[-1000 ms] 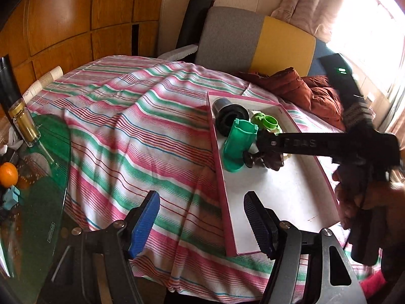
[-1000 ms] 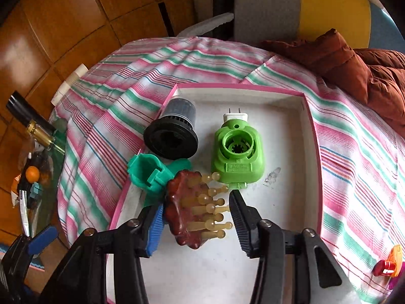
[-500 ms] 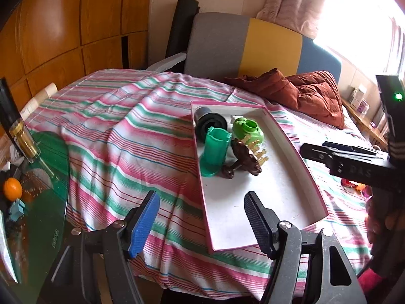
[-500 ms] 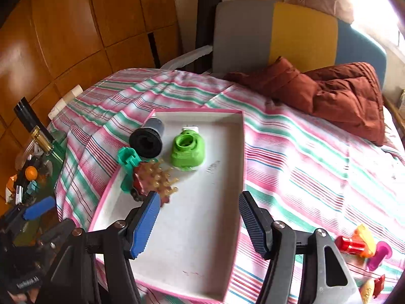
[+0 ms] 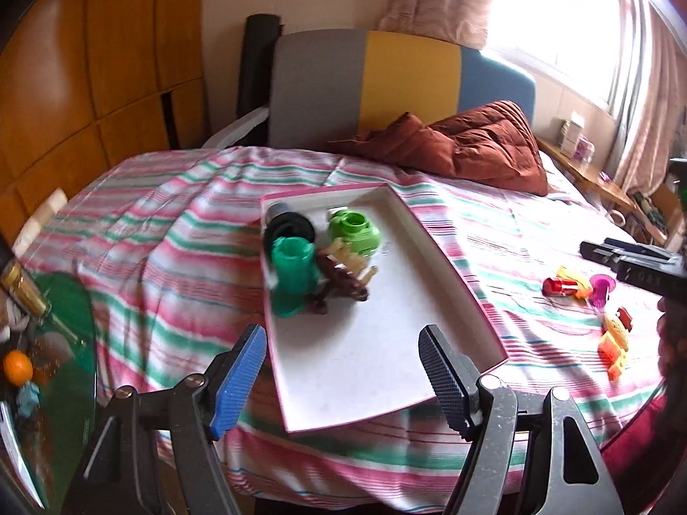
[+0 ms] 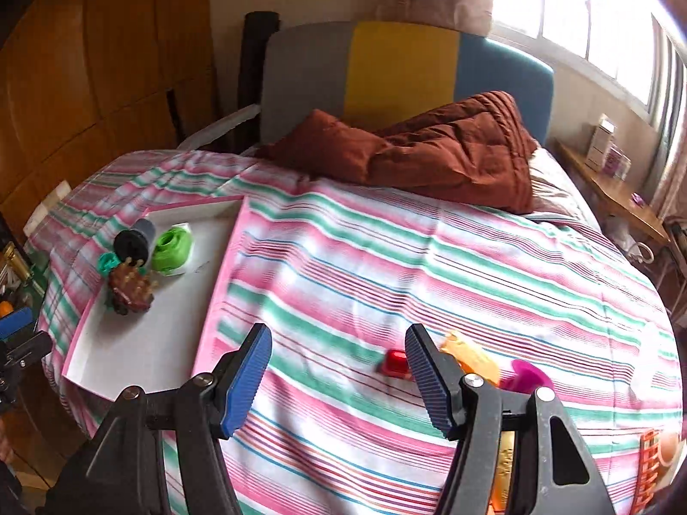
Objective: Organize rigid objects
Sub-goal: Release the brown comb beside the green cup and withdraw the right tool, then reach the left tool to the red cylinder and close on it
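Far left in the left wrist view: a green glass worktop [image 5: 64, 322] with an orange [image 5: 17, 367] and a gold-capped bottle [image 5: 19, 289] on it. Beside it, a bed under a pink, green and white striped sheet [image 5: 171, 231].

Left claw [image 5: 343, 380] wide, nothing between its blue pads, jaws just opened a little further; poised over the near end of a pink-rimmed white tray [image 5: 451, 266] lying on the sheet.

Clustered at the tray's far left corner: a black cylinder part [image 5: 290, 227], a teal cup-like piece [image 5: 294, 270] standing just in front of it, a lime-green plug-in device [image 5: 354, 231] to the right, and a dark brown brush with pale bristles [image 5: 343, 279] leaning against the teal piece.

Further right on the sheet, well apart from the tray: a loose group of small toys, among them a red piece [image 6: 397, 362], an orange piece [image 6: 470, 356] and a magenta cup [image 6: 526, 377].

Right claw [image 6: 339, 380] open at a middling width, empty, above bare sheet between the tray and those toys, its right pad overlapping the red piece in view. Also seen in the left wrist view at the right edge.

Behind, a rust-brown quilt [image 6: 429, 154] bunched against a grey, yellow and blue headboard [image 6: 399, 68].
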The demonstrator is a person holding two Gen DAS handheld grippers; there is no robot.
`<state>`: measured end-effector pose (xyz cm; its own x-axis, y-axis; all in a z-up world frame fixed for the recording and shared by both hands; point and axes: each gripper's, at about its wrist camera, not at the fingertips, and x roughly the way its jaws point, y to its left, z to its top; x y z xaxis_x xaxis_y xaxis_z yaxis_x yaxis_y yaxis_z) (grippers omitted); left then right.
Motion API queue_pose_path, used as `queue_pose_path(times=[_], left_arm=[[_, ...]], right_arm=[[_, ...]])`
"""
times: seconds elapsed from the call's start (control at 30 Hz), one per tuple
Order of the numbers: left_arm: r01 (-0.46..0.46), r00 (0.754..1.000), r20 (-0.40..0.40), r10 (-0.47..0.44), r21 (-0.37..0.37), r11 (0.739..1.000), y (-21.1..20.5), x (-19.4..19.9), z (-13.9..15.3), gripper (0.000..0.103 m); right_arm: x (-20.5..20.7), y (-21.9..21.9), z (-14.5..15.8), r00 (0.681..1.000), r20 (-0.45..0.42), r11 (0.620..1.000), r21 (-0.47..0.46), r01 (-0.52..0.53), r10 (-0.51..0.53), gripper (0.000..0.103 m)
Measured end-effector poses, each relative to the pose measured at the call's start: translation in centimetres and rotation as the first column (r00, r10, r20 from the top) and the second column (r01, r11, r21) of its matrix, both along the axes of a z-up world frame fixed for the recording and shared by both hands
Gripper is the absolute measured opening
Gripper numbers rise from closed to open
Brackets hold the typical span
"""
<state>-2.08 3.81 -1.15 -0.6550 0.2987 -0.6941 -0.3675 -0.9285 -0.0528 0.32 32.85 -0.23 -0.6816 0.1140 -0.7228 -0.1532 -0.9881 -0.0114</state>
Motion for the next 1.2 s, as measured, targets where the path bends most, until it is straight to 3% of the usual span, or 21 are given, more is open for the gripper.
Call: queue_pose_path(times=[0.23, 0.33, 0.47, 0.6, 0.93, 1.2], left_arm=[[0.062, 0.998, -0.006, -0.062, -0.036, 0.997, 3.4, 0.1, 0.4, 0.076], [0.085, 0.996, -0.006, -0.085, -0.056, 0.995, 4.8, 0.1, 0.4, 0.077], [0.113, 0.994, 0.0, -0.113, -0.079, 0.99, 6.6, 0.2, 0.2, 0.077], [0.149, 0.989, 0.019, -0.148, -0.094, 0.984, 8.3, 0.0, -0.2, 0.077], [0.243, 0.97, 0.03, -0.241, -0.116, 0.963, 12.4, -0.7, -0.6, 0.077], [0.361, 0.932, 0.054, -0.357, -0.115, 0.925, 17.4, -1.4, -0.8, 0.077]], right_arm=[[3.1, 9.1, -0.5, 0.969, -0.033, 0.969, -0.046, 0.244, -0.246, 0.065], [4.5, 12.3, -1.3, 0.933, -0.037, 0.93, -0.106, 0.353, -0.358, 0.065], [6.2, 15.7, -1.2, 0.881, -0.053, 0.856, -0.268, 0.441, -0.471, 0.065], [6.7, 16.8, -1.6, 0.859, -0.029, 0.818, -0.321, 0.477, -0.512, 0.065], [7.3, 17.6, -1.7, 0.84, -0.03, 0.79, -0.36, 0.497, -0.542, 0.066], [8.8, 19.9, -2.6, 0.783, 0.01, 0.695, -0.455, 0.557, -0.622, 0.066]])
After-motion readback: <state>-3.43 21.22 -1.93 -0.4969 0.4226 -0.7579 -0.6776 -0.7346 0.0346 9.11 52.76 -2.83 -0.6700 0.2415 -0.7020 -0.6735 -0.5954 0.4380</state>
